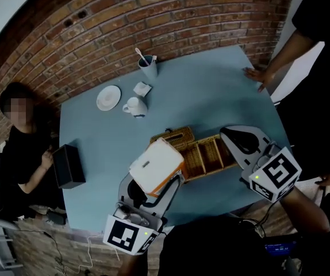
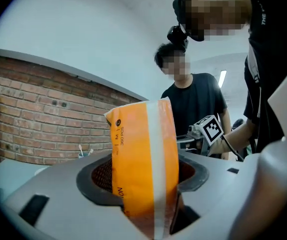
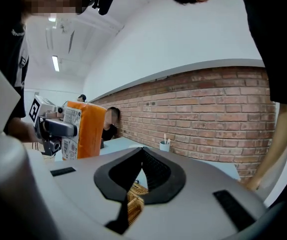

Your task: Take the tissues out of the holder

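While the left gripper (image 2: pixel 144 186) clamps the orange tissue pack (image 2: pixel 133 154), its fingers (image 2: pixel 94 181) stand wide apart, pads pressed on either side of it.
The pack appears lifted clear of the wicker holder (image 1: pixel 202 154), which lies just beyond the fingertips on the blue table (image 1: pixel 211 91). The right gripper (image 1: pixel 238 135), jaws drawn together on nothing, hovers by the holder's far end. To finish well, the squeeze should probably hold even and the pack swing away from the holder's rim before it is lowered onto bare table.
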The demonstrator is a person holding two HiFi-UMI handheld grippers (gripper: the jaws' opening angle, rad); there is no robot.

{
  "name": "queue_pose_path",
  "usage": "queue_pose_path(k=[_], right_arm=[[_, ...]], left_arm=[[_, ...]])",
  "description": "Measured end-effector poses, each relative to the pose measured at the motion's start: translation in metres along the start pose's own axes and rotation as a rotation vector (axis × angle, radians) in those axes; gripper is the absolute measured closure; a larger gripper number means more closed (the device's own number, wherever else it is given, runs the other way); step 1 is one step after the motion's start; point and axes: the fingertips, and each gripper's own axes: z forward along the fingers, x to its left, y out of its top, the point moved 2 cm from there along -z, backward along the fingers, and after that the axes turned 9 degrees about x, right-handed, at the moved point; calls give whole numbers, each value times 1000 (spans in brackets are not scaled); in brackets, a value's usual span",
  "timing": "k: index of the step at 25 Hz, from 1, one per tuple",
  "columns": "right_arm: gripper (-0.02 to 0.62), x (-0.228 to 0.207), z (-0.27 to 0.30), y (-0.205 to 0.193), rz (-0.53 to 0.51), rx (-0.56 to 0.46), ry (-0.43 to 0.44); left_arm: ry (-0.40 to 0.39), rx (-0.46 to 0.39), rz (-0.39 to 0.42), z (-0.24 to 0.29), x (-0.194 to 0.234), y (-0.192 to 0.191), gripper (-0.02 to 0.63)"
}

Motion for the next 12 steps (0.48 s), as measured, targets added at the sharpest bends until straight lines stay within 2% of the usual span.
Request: queue_pose_path(k=[5,12], right_arm=[[598,5,-33,-1,-20,-40,12],[598,11,-109,-13,-34,-65,-1]], left_arm=[[44,7,29,-15,-34,-3,322],[80,0,30,-40,-104,-5,322]])
